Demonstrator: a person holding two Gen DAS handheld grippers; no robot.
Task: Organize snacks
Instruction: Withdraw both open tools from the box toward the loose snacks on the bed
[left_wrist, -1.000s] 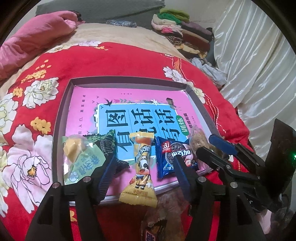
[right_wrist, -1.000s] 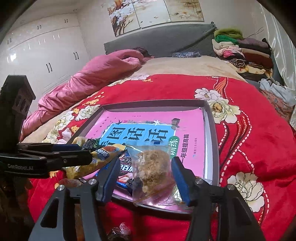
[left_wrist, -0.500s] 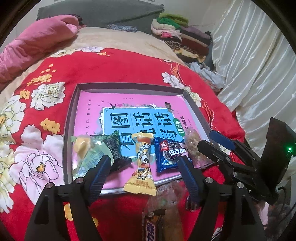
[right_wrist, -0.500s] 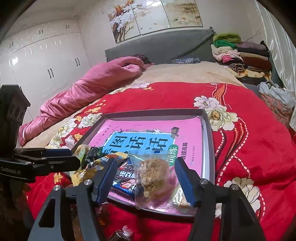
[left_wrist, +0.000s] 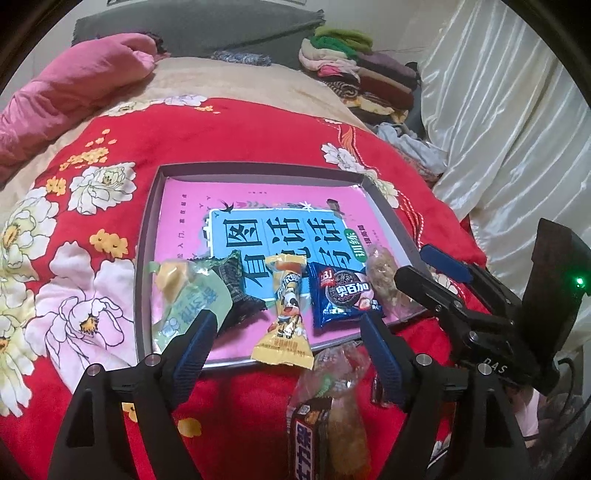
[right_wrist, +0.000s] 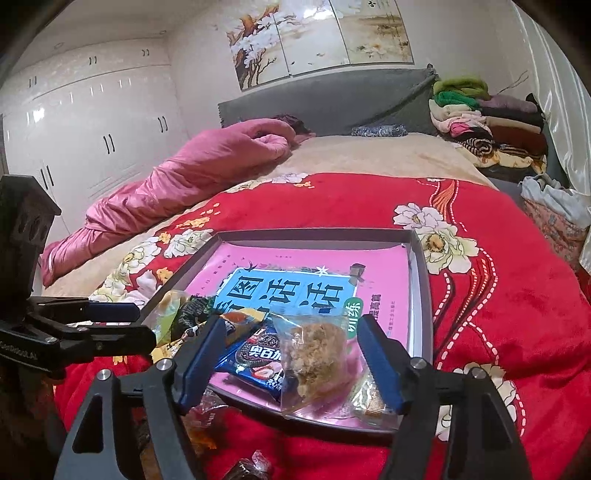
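A grey tray (left_wrist: 146, 258) holding a pink book lies on the red flowered blanket. Along its near edge sit a green packet (left_wrist: 188, 299), a dark packet (left_wrist: 236, 284), a yellow packet (left_wrist: 286, 317), a blue cookie packet (left_wrist: 341, 295) and a clear bag of brown floss cake (left_wrist: 384, 280). My left gripper (left_wrist: 284, 325) hovers over the yellow packet, jaws opening, pads touching nothing. My right gripper (right_wrist: 291, 325) straddles the clear bag (right_wrist: 314, 358), jaws opening, pads clear of it. The blue packet (right_wrist: 255, 354) lies just left of that bag.
A chocolate bar (left_wrist: 310, 435) and a clear-wrapped snack (left_wrist: 340, 373) lie loose on the blanket (left_wrist: 240, 140) in front of the tray. A pink quilt (right_wrist: 192, 173) lies far left, folded clothes (right_wrist: 487, 122) far right, a white curtain (left_wrist: 498, 129) on the right.
Both grippers' jaws have spread wider. The left gripper has drawn back and up from the tray, showing more of the loose snacks on the blanket. The packets stay put.
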